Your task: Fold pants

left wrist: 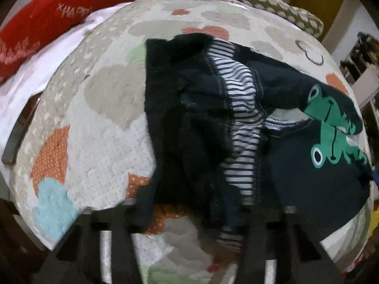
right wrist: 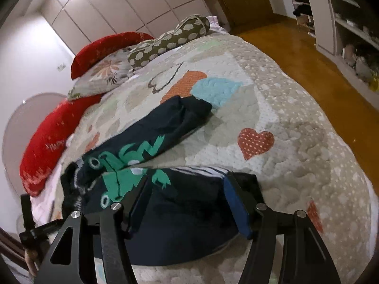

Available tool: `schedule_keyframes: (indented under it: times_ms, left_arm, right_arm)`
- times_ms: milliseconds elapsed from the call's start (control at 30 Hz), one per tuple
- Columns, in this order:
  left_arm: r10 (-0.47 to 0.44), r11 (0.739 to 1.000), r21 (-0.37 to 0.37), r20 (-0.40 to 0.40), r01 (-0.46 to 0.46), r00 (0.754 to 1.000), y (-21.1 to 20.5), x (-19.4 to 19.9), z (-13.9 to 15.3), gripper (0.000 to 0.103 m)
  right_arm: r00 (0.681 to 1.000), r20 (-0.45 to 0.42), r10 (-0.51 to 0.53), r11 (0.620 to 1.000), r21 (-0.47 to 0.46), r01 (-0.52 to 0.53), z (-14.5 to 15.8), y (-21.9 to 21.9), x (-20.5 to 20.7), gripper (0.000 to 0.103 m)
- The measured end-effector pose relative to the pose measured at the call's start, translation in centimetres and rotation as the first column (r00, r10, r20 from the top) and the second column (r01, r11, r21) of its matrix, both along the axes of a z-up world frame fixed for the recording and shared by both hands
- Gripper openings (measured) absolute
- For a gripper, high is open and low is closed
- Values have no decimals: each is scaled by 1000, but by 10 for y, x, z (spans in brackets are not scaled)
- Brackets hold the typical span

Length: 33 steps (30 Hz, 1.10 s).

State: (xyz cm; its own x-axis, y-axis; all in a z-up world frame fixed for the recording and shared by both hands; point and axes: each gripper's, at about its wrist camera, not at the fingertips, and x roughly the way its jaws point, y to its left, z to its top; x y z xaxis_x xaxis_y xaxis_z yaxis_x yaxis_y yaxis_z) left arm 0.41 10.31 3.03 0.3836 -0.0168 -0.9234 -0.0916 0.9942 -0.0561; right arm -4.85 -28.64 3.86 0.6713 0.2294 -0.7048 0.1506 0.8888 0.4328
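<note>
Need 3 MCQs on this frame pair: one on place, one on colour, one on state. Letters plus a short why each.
1. Where do the dark navy pants with green frog prints lie?
A. on the wooden floor
B. on the quilted heart-pattern bedspread
C. on a shelf

2. What colours is the striped inner fabric of the pants?
A. red and yellow
B. plain green
C. white and dark navy

3. How does the right gripper stand?
A. open, fingers either side of the pants fabric
B. shut on a pillow
C. out of view

Answers: 1 B, the right wrist view shows the pants spread on the bedspread. 2 C, the left wrist view shows white and navy stripes. 3 A, a wide gap shows between the fingers, with fabric in it.
</note>
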Motion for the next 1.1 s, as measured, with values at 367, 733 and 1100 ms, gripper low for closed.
schedule_keyframes:
  times_ms: [367, 733, 1100]
  left_arm:
    - [97, 995, -32, -5, -97, 995, 21, -3, -1, 44]
    - [113, 983, -155, 76, -100, 991, 31, -24, 21, 46]
    - [44, 990, -136, 174, -20, 984, 22, -33, 56, 54]
  right_arm:
    - [997, 42, 69, 997, -37, -68, 4, 32, 7, 58]
    - [1000, -5, -5, 995, 99, 6, -15, -16, 22, 46]
    - [990, -56, 130, 991, 43, -128, -18, 29, 25, 49]
